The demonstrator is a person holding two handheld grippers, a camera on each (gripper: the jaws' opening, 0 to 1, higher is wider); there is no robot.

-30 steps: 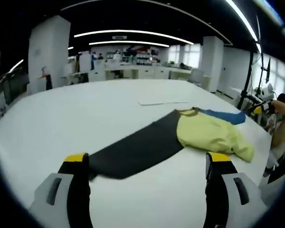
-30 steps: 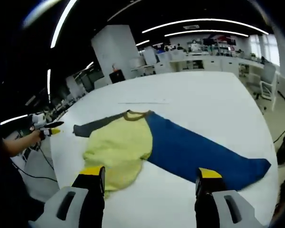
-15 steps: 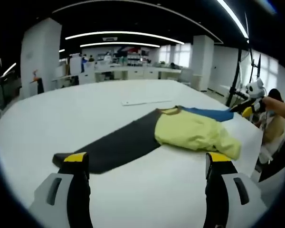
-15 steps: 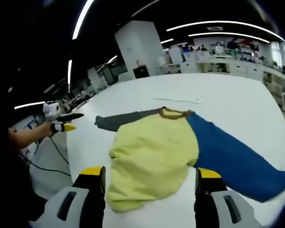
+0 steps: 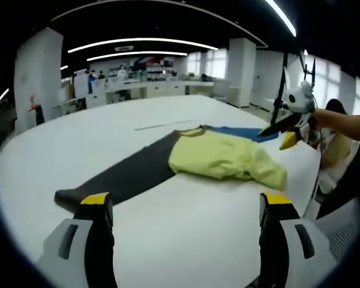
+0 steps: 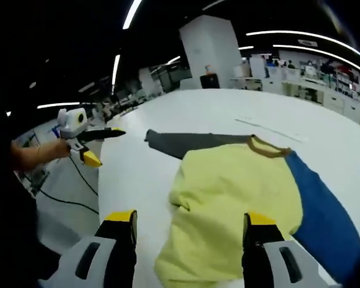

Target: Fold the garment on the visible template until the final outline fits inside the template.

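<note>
left gripper point(image 5: 183, 207): your jaws spread, empty, above table point(image 5: 60, 150) | garment point(image 5: 222, 159): bunched mid-table, grey sleeve point(image 5: 117, 180) outstretched, may drag and wrinkle if pinched off-edge | right gripper point(image 6: 186, 222): jaws apart over yellow hem, risk grabbing both layers

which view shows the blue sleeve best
The right gripper view: the blue sleeve runs broad and near beside the yellow body. In the left gripper view only a thin blue strip shows beyond the yellow body.
</note>
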